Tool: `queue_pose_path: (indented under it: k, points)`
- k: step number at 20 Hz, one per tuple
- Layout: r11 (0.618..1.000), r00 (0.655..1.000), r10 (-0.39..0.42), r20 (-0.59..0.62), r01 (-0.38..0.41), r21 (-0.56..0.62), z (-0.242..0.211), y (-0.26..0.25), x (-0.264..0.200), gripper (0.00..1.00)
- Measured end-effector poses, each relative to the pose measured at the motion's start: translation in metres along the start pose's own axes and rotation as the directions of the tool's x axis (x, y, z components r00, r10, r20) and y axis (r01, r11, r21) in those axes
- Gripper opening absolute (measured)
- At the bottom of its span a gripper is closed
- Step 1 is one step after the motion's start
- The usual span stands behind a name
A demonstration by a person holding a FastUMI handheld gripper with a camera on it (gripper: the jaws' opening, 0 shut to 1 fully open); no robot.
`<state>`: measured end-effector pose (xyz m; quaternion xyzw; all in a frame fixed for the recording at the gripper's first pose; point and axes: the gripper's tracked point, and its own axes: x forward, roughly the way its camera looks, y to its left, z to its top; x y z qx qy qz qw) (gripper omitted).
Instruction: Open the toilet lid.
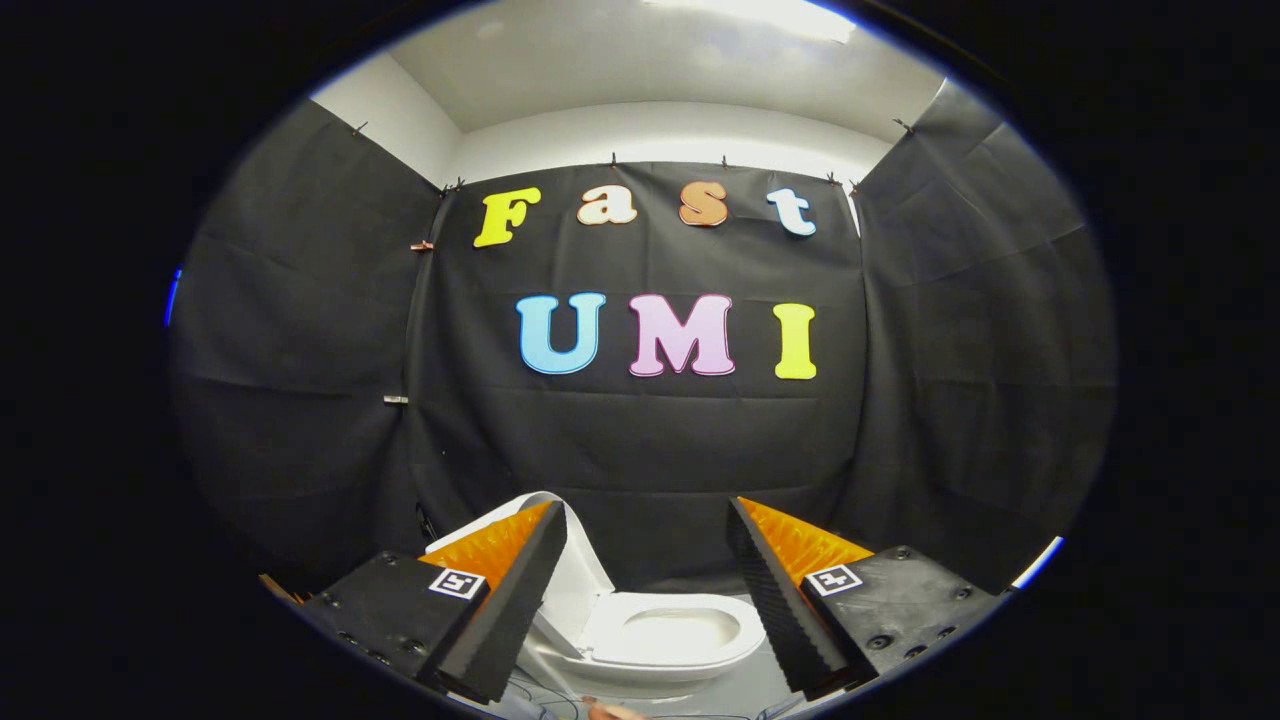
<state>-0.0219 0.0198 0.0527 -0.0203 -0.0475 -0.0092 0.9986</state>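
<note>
Already the lid is seen raised: it stands tilted up and back on the far-left side of the toilet, its upper part partly hidden behind the left finger. The seat is left down, and the oval bowl opening is exposed below it. The toilet is placed low between the two fingers and a little beyond them, in front of the black cloth wall.

The hand-held gripper is held wide, with nothing gripped between its fingers; neither finger is seen touching the lid or the seat. The lid edge passes close behind the left fingertip, but whether contact is made there cannot be told, as the finger covers that spot.

Judged from how things lie, the task appears done or nearly done: the lid is off the seat and well up. What cannot be settled is whether the lid is resting against a stop or merely balanced at an angle, since its hinge is hidden. If it is not fully back, a last push toward the wall would be called for; otherwise only a withdrawal is left.

Some thin cables are seen on the floor just before the base of the toilet.
</note>
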Motion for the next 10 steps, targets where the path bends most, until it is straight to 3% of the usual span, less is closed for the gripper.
queue_pose_path:
  k: [10]
  points:
    - [1.0, 1.0, 0.001, -0.003, -0.001, 0.003, -0.0017, -0.0006, 0.0012, 1.0]
